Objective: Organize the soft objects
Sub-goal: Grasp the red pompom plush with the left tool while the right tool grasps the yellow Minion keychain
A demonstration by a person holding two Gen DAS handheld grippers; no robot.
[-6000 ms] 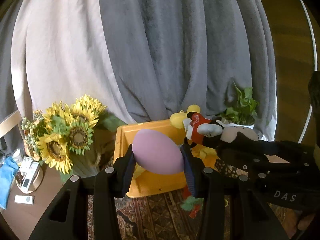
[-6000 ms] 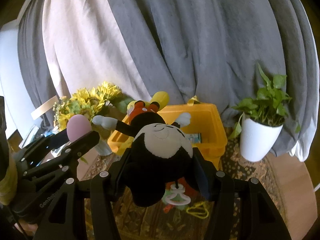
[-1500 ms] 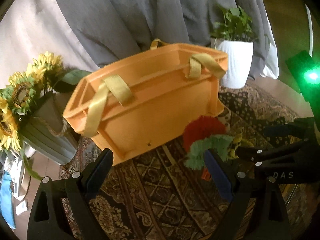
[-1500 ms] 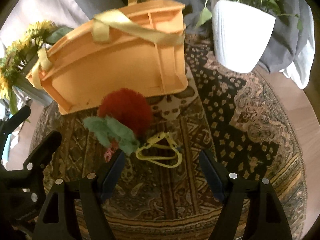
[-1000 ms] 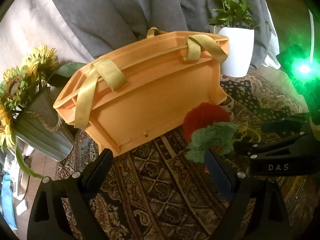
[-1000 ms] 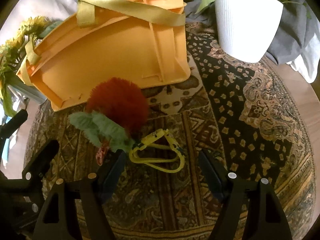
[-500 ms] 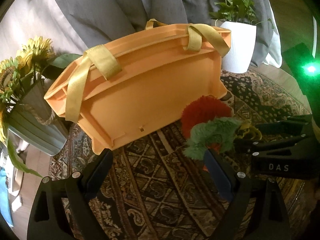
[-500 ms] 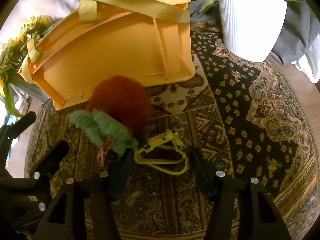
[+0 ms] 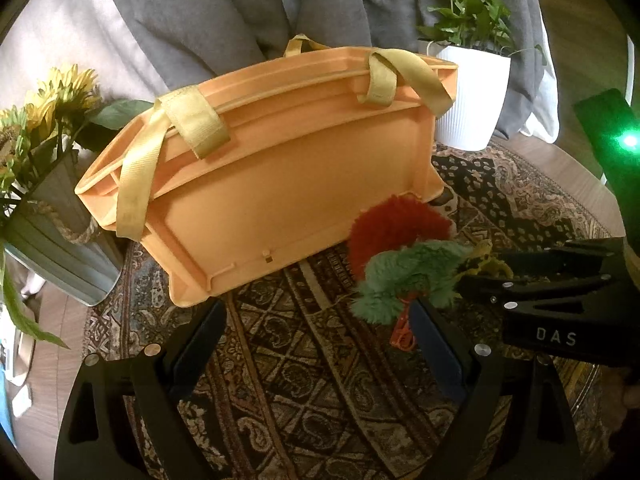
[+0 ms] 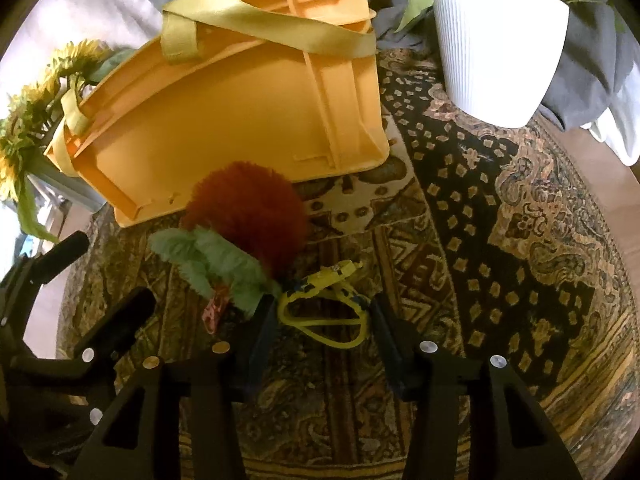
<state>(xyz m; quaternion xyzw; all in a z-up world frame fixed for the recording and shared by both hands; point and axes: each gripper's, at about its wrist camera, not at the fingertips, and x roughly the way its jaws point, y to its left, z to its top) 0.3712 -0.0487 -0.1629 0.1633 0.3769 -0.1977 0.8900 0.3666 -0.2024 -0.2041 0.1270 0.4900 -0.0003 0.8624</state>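
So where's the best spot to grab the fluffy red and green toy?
Probably the yellow loop beside its green fluff, coming from above. It lies flat on the rug, thin enough for jaws to pinch. The right gripper already straddles it, shut on it. The red pom looks wide and squashy.

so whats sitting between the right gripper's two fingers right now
In the right wrist view, the yellow loop lies on the rug between the right gripper's fingers, which have closed on it.
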